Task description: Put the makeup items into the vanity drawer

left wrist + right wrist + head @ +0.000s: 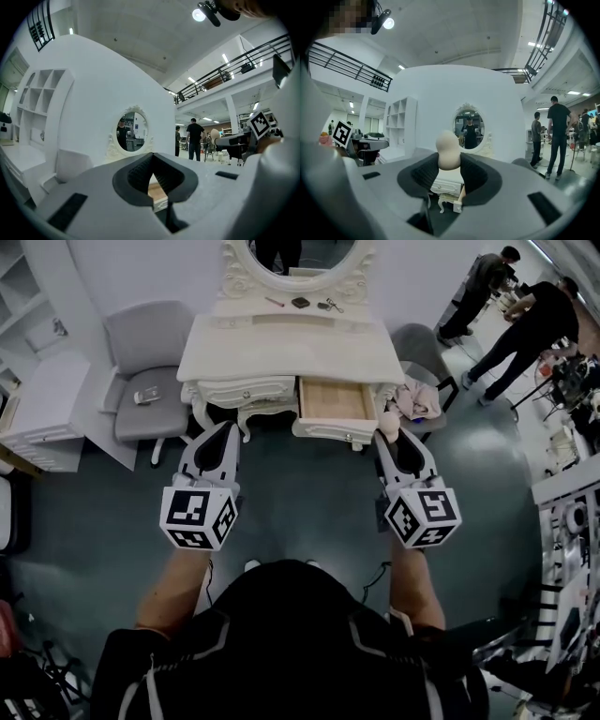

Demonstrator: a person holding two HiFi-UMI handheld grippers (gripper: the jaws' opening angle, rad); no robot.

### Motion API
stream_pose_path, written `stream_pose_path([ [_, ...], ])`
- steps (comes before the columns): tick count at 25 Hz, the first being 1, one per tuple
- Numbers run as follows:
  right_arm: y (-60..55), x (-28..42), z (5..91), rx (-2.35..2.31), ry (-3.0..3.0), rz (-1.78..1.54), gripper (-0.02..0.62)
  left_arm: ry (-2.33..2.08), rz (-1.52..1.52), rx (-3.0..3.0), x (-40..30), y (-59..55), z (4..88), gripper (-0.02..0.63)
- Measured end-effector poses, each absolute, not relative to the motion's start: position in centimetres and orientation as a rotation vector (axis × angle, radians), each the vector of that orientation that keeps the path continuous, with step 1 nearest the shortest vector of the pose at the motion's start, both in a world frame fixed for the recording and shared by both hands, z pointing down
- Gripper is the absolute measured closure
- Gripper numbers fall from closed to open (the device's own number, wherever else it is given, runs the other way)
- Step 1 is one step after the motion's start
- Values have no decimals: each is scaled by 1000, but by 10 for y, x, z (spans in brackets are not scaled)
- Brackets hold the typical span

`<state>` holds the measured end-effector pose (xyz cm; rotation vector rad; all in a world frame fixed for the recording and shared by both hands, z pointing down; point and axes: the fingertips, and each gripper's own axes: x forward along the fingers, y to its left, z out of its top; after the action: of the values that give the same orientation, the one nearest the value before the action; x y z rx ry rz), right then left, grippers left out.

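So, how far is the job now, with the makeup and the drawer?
Done: the drawer is open, but nothing shows inside it. In hand: the right gripper grips a beige sponge, beside the drawer, not yet over it. Left: three small items lie at the back of the vanity top. The left gripper is shut and empty.

Makeup sponge (pixel 448 151): beige, gourd-shaped, upright with the smaller lobe up. Its lower lobe is pinched between the right gripper's (pixel 449 171) pads, in the air just in front of the open drawer's right corner.

Vanity drawer (pixel 336 399): right-hand one, pulled out, bare pale wood floor showing.

On the vanity top (pixel 291 348) by the mirror (pixel 300 254), in a row, flat, apart:
- thin stick-like item (pixel 274 301)
- small dark compact (pixel 300 303)
- scissor-handled metal tool (pixel 329 305)
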<state>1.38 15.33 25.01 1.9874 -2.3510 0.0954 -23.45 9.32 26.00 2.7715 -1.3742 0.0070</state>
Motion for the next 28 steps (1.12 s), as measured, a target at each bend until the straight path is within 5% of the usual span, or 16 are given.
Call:
stream_pose_path([
  [16,132,-47,257,2024,-2271,76,448,-1217,-57,2811,-283,66,274,603],
  [28,54,-9,274,1995,-2320,97,448,-1326,8,2811,-263,20,285,603],
])
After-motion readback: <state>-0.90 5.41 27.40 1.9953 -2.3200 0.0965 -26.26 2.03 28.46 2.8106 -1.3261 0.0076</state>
